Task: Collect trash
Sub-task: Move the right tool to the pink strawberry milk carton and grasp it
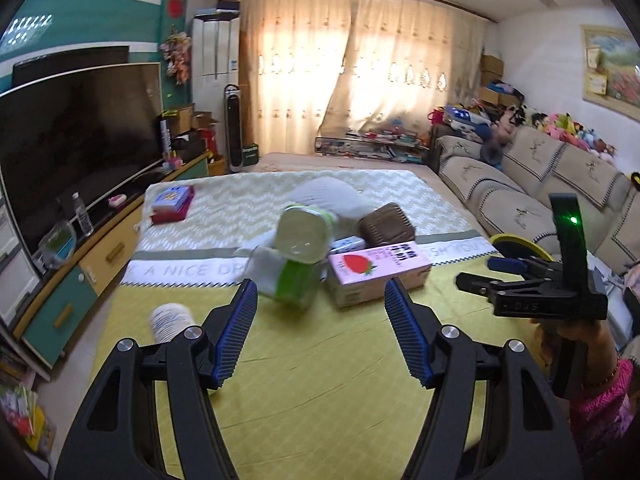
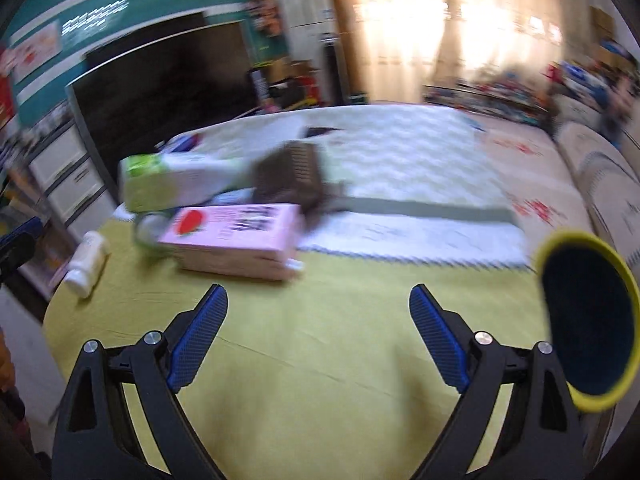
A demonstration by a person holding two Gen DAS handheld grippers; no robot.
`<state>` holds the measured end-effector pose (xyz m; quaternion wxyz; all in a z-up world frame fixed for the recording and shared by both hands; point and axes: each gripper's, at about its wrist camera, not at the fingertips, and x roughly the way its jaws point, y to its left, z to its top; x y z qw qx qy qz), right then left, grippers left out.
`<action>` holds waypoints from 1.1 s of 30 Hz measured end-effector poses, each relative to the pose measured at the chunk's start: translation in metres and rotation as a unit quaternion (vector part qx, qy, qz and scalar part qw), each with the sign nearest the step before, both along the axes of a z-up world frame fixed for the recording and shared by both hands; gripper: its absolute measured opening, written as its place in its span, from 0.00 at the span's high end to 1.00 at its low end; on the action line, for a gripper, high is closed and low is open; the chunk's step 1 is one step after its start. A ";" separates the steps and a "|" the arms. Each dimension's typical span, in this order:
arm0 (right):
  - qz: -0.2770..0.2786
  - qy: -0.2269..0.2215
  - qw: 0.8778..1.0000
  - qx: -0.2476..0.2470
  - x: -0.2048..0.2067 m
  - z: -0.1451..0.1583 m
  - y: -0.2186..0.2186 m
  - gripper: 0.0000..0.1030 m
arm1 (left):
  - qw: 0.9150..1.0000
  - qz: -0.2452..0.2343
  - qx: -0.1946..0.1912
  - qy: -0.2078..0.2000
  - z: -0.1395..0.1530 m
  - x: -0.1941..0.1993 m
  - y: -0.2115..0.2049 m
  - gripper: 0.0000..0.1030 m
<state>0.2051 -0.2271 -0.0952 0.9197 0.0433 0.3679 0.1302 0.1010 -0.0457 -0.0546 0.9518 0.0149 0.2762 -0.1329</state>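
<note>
Broadly, the contents by size:

- Large yellow-green and white patterned bedspread (image 1: pixel 360 360), spread over a low wide surface; it bears all the trash.
- Black-lined round bin with a yellow rim (image 2: pixel 588 320), near right edge, tipped so its mouth faces the grippers; nothing visible inside, so collection looks barely begun.
- Pink strawberry-print carton (image 1: pixel 376 266), lying flat at the pile's near right.
- Green-and-white carton (image 1: pixel 296 256), tilted at the pile's left and touching the pink one.
- Brown ribbed box (image 1: pixel 386 226), just behind the pink carton.
- White plastic bottle (image 1: pixel 170 322), lying apart, near left.
- Left gripper (image 1: pixel 320 304), blue-padded jaws opening, nothing between them, short of the pile.
- Right gripper (image 2: pixel 318 312), jaws spread wide, nothing held, bin just to its right.
- Remaining, by my judgement: every listed item awaits pickup.
</note>
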 end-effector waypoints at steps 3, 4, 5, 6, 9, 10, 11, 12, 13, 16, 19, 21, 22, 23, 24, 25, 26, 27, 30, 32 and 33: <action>0.044 -0.003 0.999 -0.011 0.016 0.004 0.023 0.15 | 1.000 0.000 0.001 0.000 -0.002 -0.001 0.003 0.36; 0.056 -0.001 0.998 -0.016 0.023 0.004 0.030 0.14 | 1.000 -0.001 0.001 0.000 -0.002 -0.001 -0.001 0.36; 0.064 0.003 0.998 -0.025 0.029 0.003 0.036 0.14 | 1.000 -0.003 0.000 0.001 -0.002 0.000 -0.003 0.36; 0.068 0.003 0.997 -0.029 0.030 0.003 0.037 0.14 | 1.000 -0.006 -0.002 0.001 -0.002 0.000 -0.005 0.36; 0.069 0.034 0.996 -0.035 0.050 -0.004 0.037 0.13 | 1.000 -0.012 -0.001 0.004 -0.002 0.003 -0.012 0.36; 0.070 0.040 0.996 -0.031 0.054 -0.006 0.037 0.13 | 1.000 -0.013 0.000 0.005 -0.002 0.004 -0.014 0.36; 0.074 0.047 0.996 -0.019 0.056 -0.007 0.035 0.13 | 1.000 -0.014 0.001 0.006 -0.002 0.007 -0.017 0.36; 0.079 0.050 0.996 -0.013 0.054 -0.010 0.034 0.13 | 1.000 -0.015 0.002 0.007 -0.002 0.008 -0.018 0.36; 0.085 0.051 0.995 -0.005 0.053 -0.011 0.035 0.13 | 1.000 -0.015 0.002 0.008 -0.003 0.009 -0.020 0.36; 0.111 0.043 0.993 0.013 0.043 -0.010 0.042 0.13 | 1.000 -0.018 0.001 0.011 -0.005 0.011 -0.023 0.36; 0.149 0.038 0.988 0.028 0.033 -0.007 0.048 0.13 | 1.000 -0.022 0.004 0.010 -0.006 0.011 -0.026 0.36; 0.164 0.033 0.985 0.026 0.025 -0.004 0.052 0.13 | 1.000 -0.024 0.005 0.010 -0.007 0.010 -0.028 0.36; 0.161 0.027 0.986 0.021 0.023 -0.001 0.052 0.13 | 1.000 -0.024 0.004 0.011 -0.007 0.009 -0.028 0.36; 0.146 0.019 0.989 0.013 0.022 0.001 0.050 0.13 | 1.000 -0.025 0.003 0.011 -0.007 0.009 -0.028 0.36; 0.136 0.015 0.991 0.009 0.021 0.002 0.049 0.13 | 1.000 -0.025 0.002 0.011 -0.007 0.009 -0.029 0.36; 0.127 0.020 0.992 0.010 0.025 0.001 0.045 0.13 | 1.000 -0.025 0.002 0.011 -0.007 0.008 -0.029 0.36; 0.124 0.027 0.992 0.013 0.027 0.000 0.043 0.13 | 1.000 -0.025 0.002 0.010 -0.006 0.008 -0.029 0.36; 0.126 0.030 0.992 0.012 0.028 -0.001 0.043 0.13 | 1.000 -0.025 0.003 0.009 -0.006 0.007 -0.029 0.36; 0.158 0.020 0.987 0.008 0.022 0.001 0.051 0.13 | 1.000 -0.022 0.001 0.008 -0.006 0.007 -0.028 0.36; 0.168 0.012 0.986 0.001 0.018 0.002 0.057 0.13 | 1.000 -0.021 -0.003 0.008 -0.005 0.007 -0.027 0.36; 0.174 0.009 0.985 -0.001 0.015 0.003 0.060 0.13 | 1.000 -0.021 -0.004 0.007 -0.004 0.006 -0.027 0.36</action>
